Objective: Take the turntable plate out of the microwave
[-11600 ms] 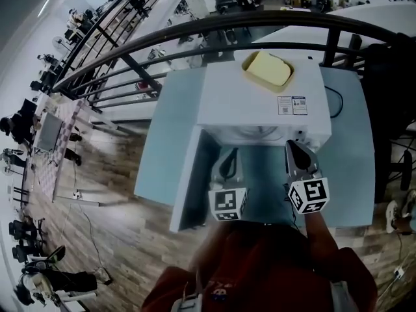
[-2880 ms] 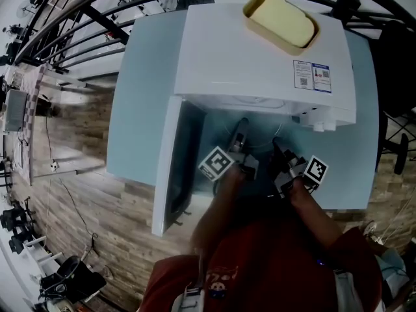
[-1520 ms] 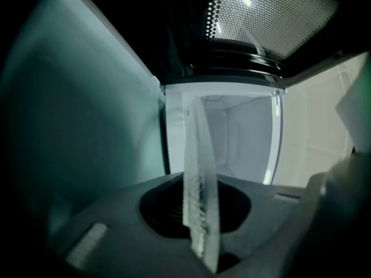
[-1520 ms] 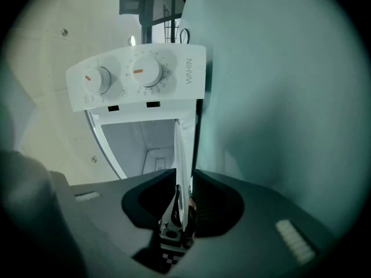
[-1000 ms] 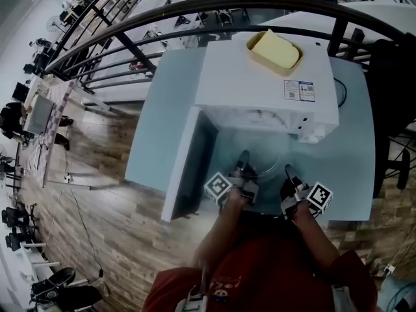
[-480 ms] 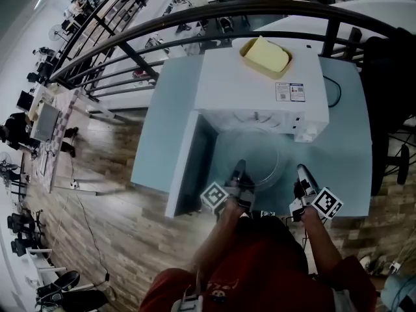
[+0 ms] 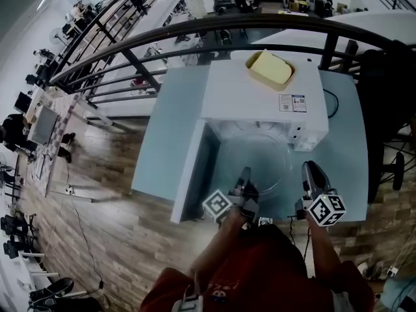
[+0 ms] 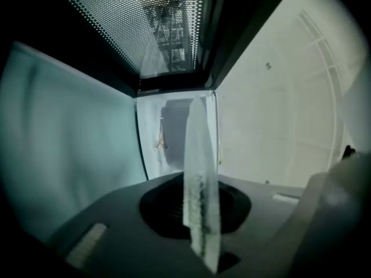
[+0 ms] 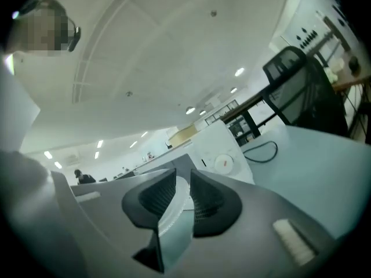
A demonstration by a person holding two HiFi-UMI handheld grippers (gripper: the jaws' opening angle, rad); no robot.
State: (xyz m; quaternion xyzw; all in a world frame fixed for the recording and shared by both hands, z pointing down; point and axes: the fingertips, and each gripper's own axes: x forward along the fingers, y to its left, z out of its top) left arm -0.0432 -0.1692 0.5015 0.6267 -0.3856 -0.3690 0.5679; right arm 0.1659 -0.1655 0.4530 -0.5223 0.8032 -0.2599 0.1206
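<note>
Glass turntable plate [image 7: 258, 163], near rim clamped in left tool [image 7: 246, 175] and right tool [image 7: 310, 169], far edge near microwave [image 7: 257, 96]

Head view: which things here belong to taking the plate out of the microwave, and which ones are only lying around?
Belong to the job: turntable plate, microwave, its open door, left gripper, right gripper.
Just lying about: yellow tray on the microwave, black cable on the table, railing.
</note>
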